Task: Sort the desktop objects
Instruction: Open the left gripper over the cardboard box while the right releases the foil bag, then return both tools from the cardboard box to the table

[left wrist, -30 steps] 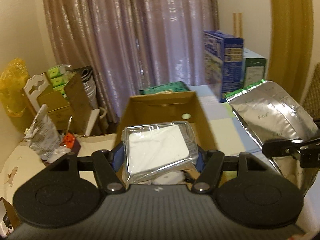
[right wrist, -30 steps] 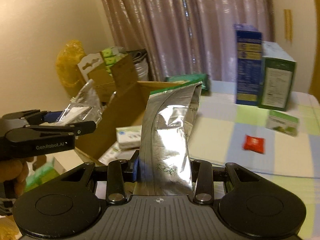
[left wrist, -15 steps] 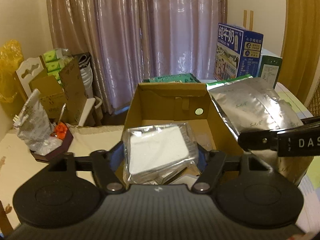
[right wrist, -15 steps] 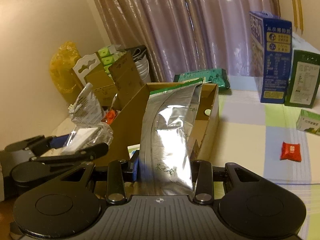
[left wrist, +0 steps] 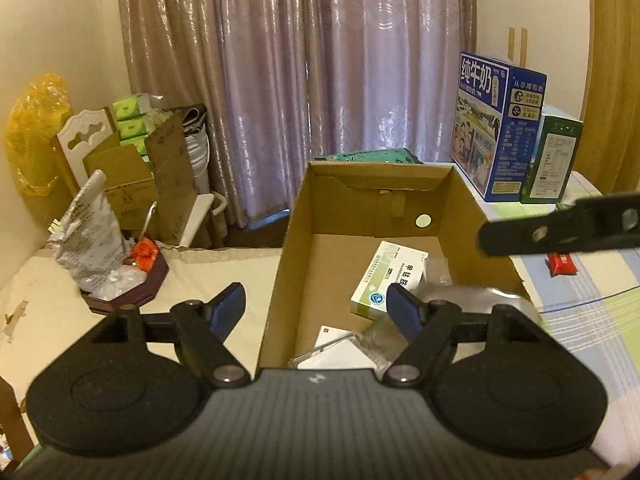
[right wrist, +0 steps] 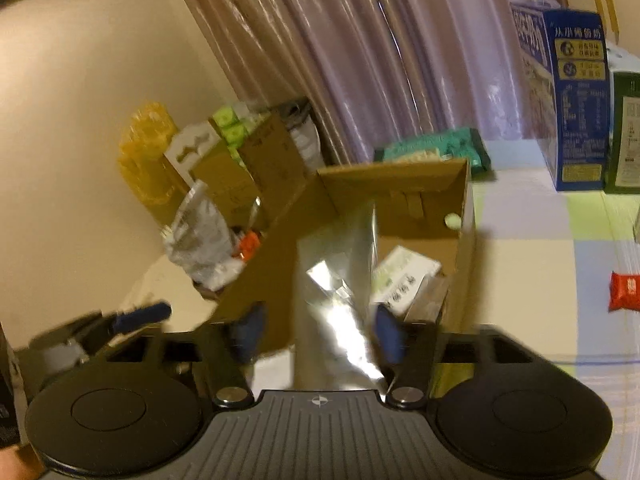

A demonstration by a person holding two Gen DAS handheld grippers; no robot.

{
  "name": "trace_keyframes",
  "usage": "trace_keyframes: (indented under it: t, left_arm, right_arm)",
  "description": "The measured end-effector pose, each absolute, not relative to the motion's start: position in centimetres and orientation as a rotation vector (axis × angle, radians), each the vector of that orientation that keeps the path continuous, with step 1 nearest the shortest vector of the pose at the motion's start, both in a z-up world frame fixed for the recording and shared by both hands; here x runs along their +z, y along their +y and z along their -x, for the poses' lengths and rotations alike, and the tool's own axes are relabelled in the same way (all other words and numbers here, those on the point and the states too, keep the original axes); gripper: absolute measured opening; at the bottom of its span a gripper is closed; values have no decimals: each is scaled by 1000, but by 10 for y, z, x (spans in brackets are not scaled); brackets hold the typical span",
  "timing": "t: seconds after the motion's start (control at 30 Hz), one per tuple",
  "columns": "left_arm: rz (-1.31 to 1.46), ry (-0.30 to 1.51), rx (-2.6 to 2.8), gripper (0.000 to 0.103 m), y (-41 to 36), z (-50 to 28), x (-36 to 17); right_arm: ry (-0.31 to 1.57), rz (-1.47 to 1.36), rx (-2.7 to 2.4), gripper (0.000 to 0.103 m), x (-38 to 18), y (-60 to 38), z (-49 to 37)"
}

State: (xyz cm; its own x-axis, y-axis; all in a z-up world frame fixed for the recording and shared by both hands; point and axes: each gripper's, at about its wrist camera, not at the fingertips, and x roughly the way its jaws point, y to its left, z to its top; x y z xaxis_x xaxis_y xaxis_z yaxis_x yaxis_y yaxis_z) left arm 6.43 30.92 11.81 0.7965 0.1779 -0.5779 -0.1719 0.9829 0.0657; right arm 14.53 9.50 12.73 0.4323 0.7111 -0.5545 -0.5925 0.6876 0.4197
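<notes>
Clear-wrapped white packet has dropped from your left gripper [left wrist: 316, 312], now empty and spread, into the brown cardboard box [left wrist: 372, 208]; right gripper [right wrist: 316, 330] is opening, silver foil pouch [right wrist: 336, 292] sliding boxward, so release fully before you retract.

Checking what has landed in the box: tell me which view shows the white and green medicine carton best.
The left wrist view. There the medicine carton lies sharp on the cardboard box floor, its printed top facing up. In the right wrist view the carton is motion-blurred and partly behind the silver foil pouch.
</notes>
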Motion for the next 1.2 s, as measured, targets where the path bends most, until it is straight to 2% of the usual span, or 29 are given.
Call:
trace_keyframes:
  t: [0.3, 0.63, 0.93, 1.2]
  left_arm:
    - [-28, 589, 146, 75, 263, -42, 141]
    - [-85, 575, -33, 80, 140, -49, 150]
    - [-96, 635, -141, 85, 34, -102, 107]
    - [-66, 679, -121, 87, -3, -160, 46]
  right_arm:
    - [719, -116, 761, 85, 132, 14, -131]
    - [796, -124, 521, 91, 104, -147, -129]
    - [813, -173, 368, 93, 86, -264, -150]
    - [780, -176, 325, 93, 59, -303, -183]
